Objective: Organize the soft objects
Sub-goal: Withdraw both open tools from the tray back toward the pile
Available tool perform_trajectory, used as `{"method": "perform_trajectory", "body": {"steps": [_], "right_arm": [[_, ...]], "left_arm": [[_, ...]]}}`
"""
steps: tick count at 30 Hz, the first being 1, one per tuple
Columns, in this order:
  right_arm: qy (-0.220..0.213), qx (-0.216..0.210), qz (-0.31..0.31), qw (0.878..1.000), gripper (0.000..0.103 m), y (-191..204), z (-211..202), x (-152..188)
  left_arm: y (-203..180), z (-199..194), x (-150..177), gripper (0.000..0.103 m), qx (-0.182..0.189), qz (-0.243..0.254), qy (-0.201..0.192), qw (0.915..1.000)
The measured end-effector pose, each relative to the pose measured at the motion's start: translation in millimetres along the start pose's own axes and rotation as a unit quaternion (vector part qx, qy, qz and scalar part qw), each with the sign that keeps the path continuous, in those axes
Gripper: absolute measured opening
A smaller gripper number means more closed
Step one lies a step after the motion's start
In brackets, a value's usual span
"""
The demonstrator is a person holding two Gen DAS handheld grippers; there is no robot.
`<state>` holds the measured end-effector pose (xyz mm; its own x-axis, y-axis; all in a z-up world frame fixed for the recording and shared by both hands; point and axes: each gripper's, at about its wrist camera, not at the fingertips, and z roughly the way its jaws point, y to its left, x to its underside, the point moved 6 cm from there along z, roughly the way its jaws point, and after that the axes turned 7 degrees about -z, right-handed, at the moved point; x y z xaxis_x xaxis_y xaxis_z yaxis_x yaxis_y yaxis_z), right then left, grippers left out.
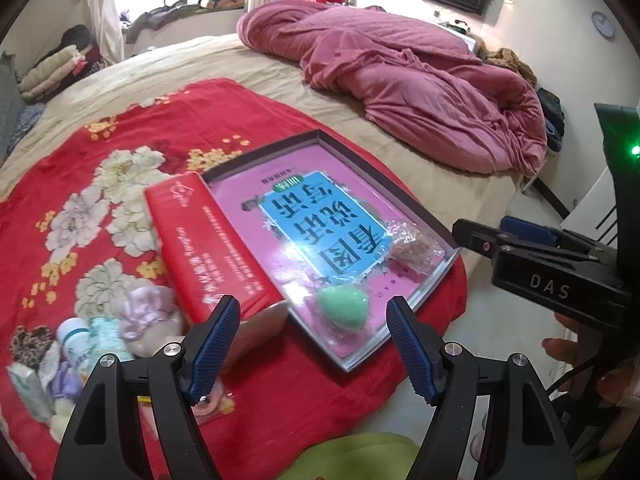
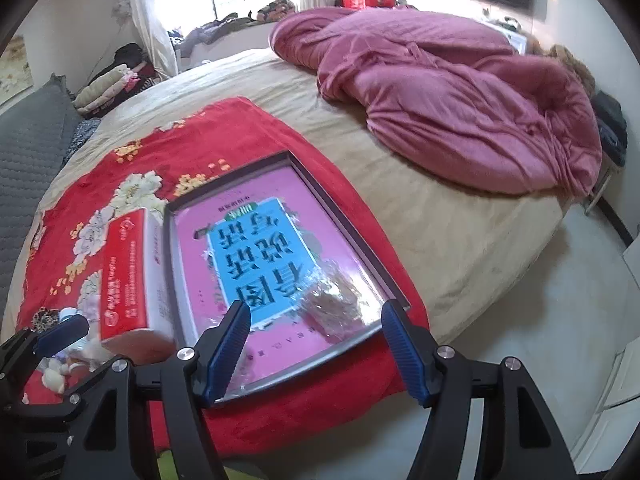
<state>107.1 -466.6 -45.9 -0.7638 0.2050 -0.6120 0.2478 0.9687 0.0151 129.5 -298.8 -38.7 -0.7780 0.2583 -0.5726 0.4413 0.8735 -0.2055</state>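
Observation:
A shallow grey tray (image 1: 384,172) lined with a pink and blue booklet lies on the red floral blanket (image 1: 160,128). In the tray are a green egg-shaped sponge (image 1: 343,307) and a brownish item in crinkly clear wrap (image 1: 416,246). My left gripper (image 1: 313,308) hovers open above the sponge, holding nothing. In the right wrist view my right gripper (image 2: 317,308) stands open over the wrapped item (image 2: 340,300) at the near corner of the tray (image 2: 320,184), its pads clear of it.
A red carton (image 1: 212,240) lies against the tray's left side. Small items are heaped at the lower left: a lilac scrunchie (image 1: 148,312), a white bottle (image 1: 74,340), a leopard-print piece (image 1: 30,344). A crumpled pink duvet (image 1: 420,92) fills the far bed.

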Motion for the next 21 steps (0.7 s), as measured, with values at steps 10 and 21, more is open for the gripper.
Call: {"method": "perform_trajectory", "body": {"steps": [10,21], "right_arm": [[-0.044,-0.011,-0.019,0.999,0.069,39.6,-43.1,-20.8],[-0.06,-0.033,-0.062,0.996,0.069,103.6,-70.2,-19.0]], "left_arm": [[39.3,-53.0,-5.9,0.077,-0.016,-0.019,-0.035,0.9991],[95.1,-91.2,8.9,0.077,-0.053,-0.056,-0.05,0.9958]]}}
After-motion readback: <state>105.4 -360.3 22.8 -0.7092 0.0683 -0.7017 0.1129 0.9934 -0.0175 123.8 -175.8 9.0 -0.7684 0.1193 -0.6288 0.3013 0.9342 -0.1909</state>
